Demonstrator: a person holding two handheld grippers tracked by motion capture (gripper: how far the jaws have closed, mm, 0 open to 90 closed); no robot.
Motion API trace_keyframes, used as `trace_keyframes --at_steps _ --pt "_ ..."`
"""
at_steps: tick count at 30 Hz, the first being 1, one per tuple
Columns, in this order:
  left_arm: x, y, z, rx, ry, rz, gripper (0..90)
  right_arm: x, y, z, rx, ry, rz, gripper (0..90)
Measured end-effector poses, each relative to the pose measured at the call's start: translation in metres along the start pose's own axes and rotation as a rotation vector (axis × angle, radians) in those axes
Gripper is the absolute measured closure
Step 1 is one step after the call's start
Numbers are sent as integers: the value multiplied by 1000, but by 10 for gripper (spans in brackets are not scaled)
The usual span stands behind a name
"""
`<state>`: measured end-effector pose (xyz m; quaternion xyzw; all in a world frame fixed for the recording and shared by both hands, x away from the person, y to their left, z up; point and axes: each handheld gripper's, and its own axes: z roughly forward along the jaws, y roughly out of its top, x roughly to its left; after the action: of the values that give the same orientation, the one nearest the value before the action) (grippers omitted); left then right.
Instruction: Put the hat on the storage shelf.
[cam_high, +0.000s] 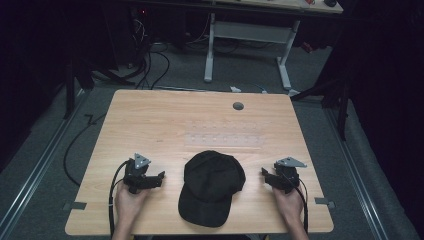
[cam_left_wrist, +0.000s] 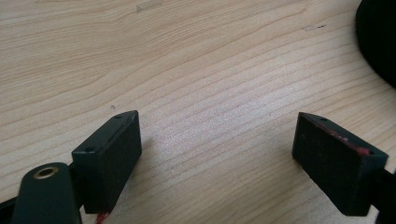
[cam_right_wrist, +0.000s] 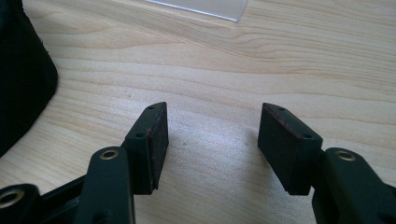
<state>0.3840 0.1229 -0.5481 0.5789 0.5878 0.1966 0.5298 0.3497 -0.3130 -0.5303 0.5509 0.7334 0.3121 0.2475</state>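
High view, left gripper (cam_high: 161, 176) agape, right gripper (cam_high: 263, 172) agape, empty

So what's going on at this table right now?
A person holds a two-jaw gripper in each hand at a wooden table. A black cap lies between them, brim toward the person. The left gripper and right gripper sit on either side of it, both open with nothing between their jaws, neither touching the cap.

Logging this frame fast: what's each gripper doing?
Left gripper: open, holding nothing.
Right gripper: open, holding nothing.
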Motion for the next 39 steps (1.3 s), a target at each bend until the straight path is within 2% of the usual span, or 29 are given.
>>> trace_keyframes --at_steps 13,26,32,35,39 --pt "0 0 0 -4 5 -2 162 0 0 0 0 0 -2 419" --pt "0 0 0 -5 7 -2 162 0 0 1 5 10 -8 360" --pt "0 0 0 -5 7 -2 163 0 -1 -1 15 28 -27 295" --pt "0 0 0 -5 8 -2 163 0 -1 -1 17 32 -35 295" --pt "0 0 0 -6 8 -2 164 1 -1 -3 16 30 -30 357"
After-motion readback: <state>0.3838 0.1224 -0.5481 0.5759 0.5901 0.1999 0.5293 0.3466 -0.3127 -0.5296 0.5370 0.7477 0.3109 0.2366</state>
